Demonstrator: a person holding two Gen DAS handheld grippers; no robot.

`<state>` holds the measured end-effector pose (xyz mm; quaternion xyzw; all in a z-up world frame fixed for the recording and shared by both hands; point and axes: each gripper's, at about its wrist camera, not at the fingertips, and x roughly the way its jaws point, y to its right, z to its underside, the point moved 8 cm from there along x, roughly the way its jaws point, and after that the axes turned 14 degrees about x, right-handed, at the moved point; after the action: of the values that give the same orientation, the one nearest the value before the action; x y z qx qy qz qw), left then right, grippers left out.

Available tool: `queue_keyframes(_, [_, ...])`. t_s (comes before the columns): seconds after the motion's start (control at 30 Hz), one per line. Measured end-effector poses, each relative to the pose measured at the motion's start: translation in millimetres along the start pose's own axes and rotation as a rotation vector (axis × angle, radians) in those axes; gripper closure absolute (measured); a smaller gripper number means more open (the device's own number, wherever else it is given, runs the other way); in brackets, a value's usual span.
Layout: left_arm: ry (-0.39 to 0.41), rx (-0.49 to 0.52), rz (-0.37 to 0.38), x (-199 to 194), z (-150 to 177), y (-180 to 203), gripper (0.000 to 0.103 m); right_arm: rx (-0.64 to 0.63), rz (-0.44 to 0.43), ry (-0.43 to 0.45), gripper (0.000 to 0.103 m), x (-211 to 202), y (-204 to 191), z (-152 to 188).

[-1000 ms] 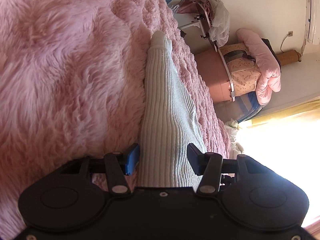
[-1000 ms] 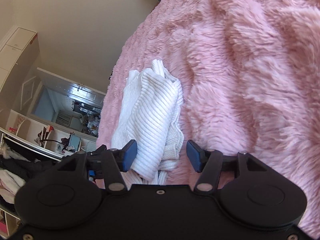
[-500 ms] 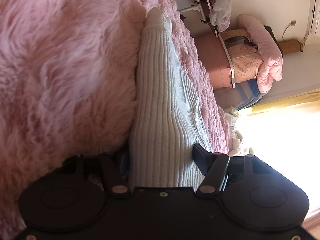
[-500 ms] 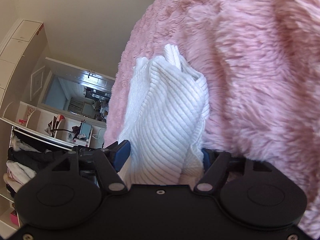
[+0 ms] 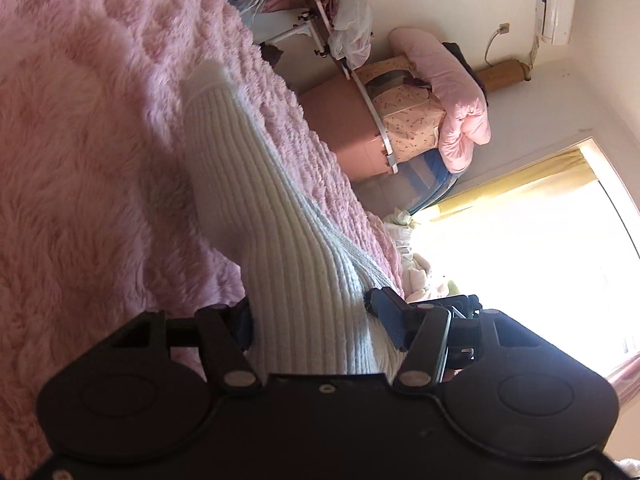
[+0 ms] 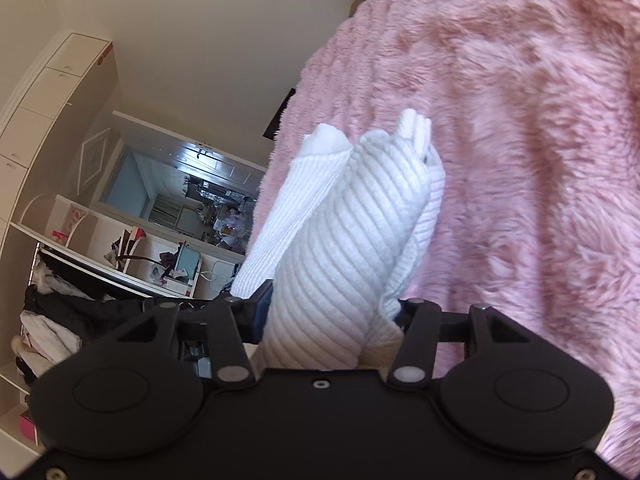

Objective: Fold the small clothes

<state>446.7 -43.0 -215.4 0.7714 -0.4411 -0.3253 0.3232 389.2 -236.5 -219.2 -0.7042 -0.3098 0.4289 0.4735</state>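
Observation:
A white ribbed knit garment (image 5: 280, 220) stretches away from my left gripper (image 5: 312, 320) over the fluffy pink blanket (image 5: 88, 140). Its near end fills the gap between the left fingers, which press on it from both sides. In the right wrist view the bunched end of the same white garment (image 6: 352, 232) sits between the fingers of my right gripper (image 6: 332, 312), lifted off the pink blanket (image 6: 520, 160). Both grippers are shut on the fabric.
Beyond the bed's edge in the left wrist view stand a pink box with bedding (image 5: 400, 120), a rack with clothes (image 5: 332, 12) and a bright window (image 5: 540, 260). The right wrist view shows a white wardrobe (image 6: 52, 128) and shelves (image 6: 120, 264).
Both grippers went from open around the garment to closed on it. The garment ends have risen off the blanket.

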Motion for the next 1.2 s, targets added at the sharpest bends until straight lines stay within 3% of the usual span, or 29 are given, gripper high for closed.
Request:
queue_keyframes(0.17, [0.035, 0.058, -0.026, -45, -6, 41, 0.044, -0.060, -0.050, -0.015, 0.051, 1, -53, 20])
queue_keyframes(0.33, [0.059, 0.087, -0.084, -96, 17, 59, 0.044, -0.144, -0.076, -0.058, 0.051, 3, -75, 62])
queue_keyframes(0.47, [0.038, -0.002, -0.153, -124, 66, 32, 0.043, -0.105, -0.059, -0.091, 0.051, 19, -56, 98])
queue_keyframes(0.63, [-0.044, -0.117, -0.271, -129, 134, -20, 0.043, -0.011, 0.071, -0.145, 0.051, 44, 9, 141])
queue_keyframes(0.73, [-0.010, -0.175, -0.277, -136, 153, -38, 0.042, 0.029, 0.097, -0.143, 0.051, 45, 36, 155])
queue_keyframes(0.87, [0.022, -0.196, -0.259, -147, 164, -35, 0.040, 0.119, 0.066, -0.109, 0.046, 33, 41, 153])
queue_keyframes(1.03, [-0.024, -0.142, -0.292, -168, 182, -16, 0.039, 0.054, 0.084, -0.088, 0.036, -3, 25, 160])
queue_keyframes(1.2, [-0.037, -0.185, -0.302, -191, 208, -10, 0.037, 0.045, 0.056, -0.134, 0.029, -36, 20, 194])
